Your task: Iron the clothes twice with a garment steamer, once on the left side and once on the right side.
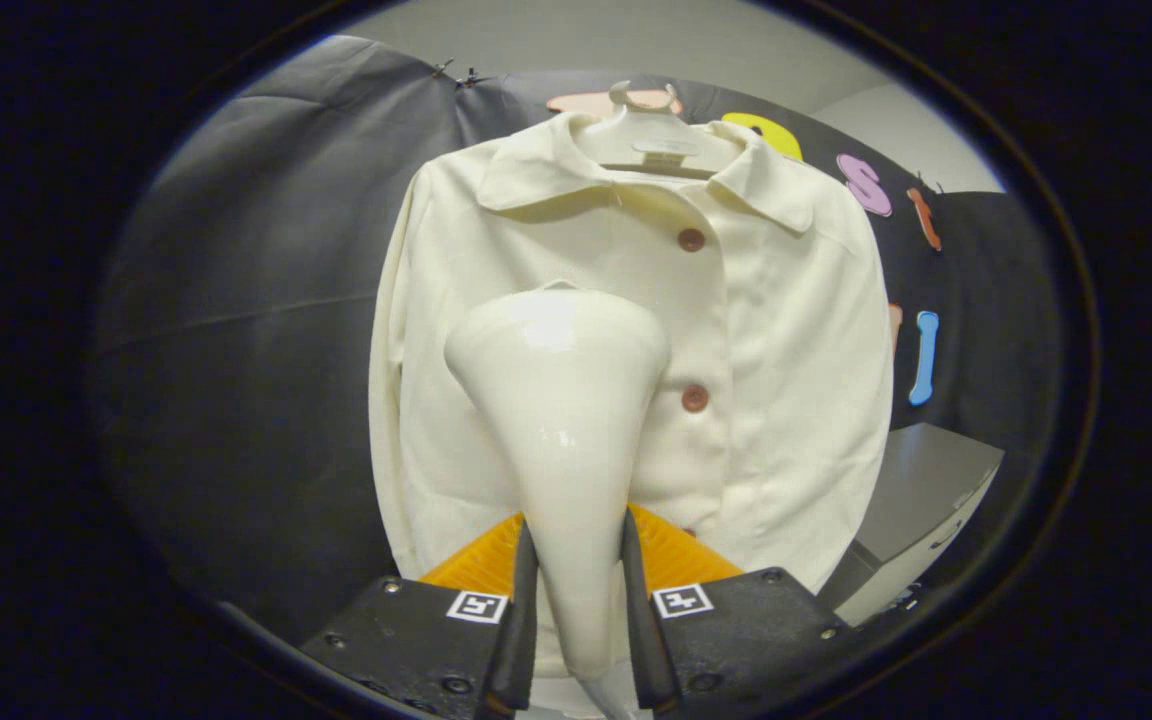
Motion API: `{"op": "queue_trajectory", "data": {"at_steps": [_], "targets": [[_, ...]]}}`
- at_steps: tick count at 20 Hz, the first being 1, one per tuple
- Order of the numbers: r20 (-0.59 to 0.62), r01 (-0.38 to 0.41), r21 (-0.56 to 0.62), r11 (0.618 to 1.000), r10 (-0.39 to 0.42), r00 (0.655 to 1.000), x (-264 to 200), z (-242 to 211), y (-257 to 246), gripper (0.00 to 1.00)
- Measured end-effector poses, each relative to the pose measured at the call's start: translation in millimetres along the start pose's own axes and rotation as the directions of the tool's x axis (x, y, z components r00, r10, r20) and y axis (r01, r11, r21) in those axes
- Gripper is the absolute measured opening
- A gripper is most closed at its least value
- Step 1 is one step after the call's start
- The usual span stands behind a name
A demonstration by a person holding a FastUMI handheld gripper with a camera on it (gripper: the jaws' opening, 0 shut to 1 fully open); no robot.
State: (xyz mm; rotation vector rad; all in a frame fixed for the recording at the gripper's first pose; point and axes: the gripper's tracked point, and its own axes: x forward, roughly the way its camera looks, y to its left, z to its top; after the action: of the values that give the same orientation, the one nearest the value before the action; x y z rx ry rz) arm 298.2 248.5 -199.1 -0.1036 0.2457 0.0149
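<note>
Before the shirt (pixel 636 330) (hem hidden), gripper (pixel 576 590) clamps steamer (pixel 561 400)

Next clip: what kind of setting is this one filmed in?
Likely a staged recording booth, not a home: a black cloth wall hangs behind a cream shirt on a hanger, with a grey cabinet beside it. The tool is shut on a garment steamer.

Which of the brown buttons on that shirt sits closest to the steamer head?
The middle button, right beside the steamer head held in the claw. The top button sits higher, near the collar; a third peeks out lower down.
</note>
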Motion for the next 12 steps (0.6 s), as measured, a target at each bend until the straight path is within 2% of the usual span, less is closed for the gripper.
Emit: {"op": "queue_trajectory", "data": {"at_steps": [12], "targets": [[-0.213, 0.006, -0.032, 0.999, -0.013, 0.977, -13.6, -137.3, -3.7, 0.39]]}}
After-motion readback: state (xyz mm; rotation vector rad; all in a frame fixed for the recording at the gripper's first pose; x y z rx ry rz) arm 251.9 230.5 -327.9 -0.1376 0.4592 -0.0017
